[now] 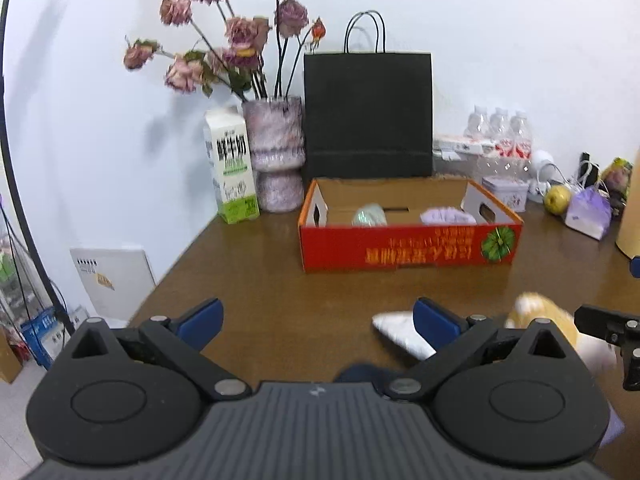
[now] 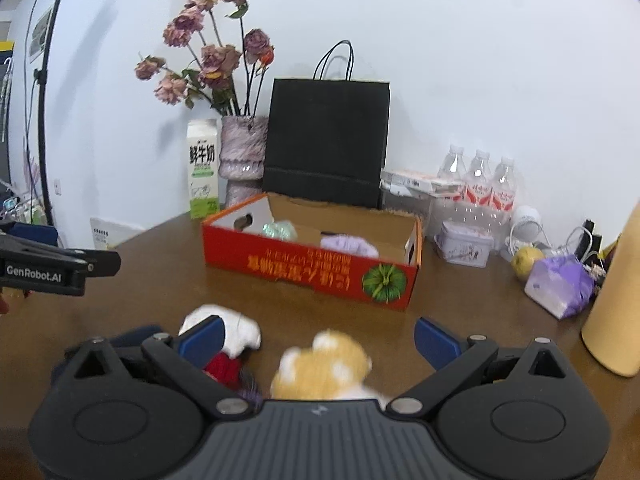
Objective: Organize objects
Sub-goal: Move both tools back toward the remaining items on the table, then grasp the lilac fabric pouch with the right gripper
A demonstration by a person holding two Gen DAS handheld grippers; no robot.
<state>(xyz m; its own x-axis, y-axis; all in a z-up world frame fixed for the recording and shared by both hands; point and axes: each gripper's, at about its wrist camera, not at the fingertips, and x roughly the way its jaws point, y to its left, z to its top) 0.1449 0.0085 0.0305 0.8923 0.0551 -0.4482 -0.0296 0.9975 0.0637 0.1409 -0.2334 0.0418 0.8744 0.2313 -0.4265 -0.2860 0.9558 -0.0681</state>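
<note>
An orange-and-white plush toy (image 2: pixel 324 368) lies on the brown table (image 2: pixel 160 288) directly ahead of the right gripper (image 2: pixel 318 338), between its two blue-padded fingers, which are spread wide with nothing pinched. Just to the left of the toy, by the left finger, sit a white soft item (image 2: pixel 236 326) and a red one (image 2: pixel 224 370), both blurred. Farther ahead stands a red cardboard box (image 2: pixel 304 272) with a pumpkin print, open at the top, holding a pale green bundle (image 2: pixel 278 230) and a lilac bundle (image 2: pixel 348 246).

The left gripper (image 1: pixel 318 320) hovers over bare tabletop with its fingers also wide apart and empty. A white packet (image 1: pixel 396 332) lies just beside its right finger, partly hidden by it, and the plush toy (image 1: pixel 536 312) shows blurred farther right. The box (image 1: pixel 408 248) lies straight ahead of it.

Behind the box stand a black paper bag (image 2: pixel 328 140), a vase of dried roses (image 2: pixel 244 152) and a milk carton (image 2: pixel 203 168) to its left. To the right of the box are a small tin (image 2: pixel 464 244), three water bottles (image 2: pixel 478 184), a yellow-green fruit (image 2: pixel 526 260) and a purple pouch (image 2: pixel 560 284).
</note>
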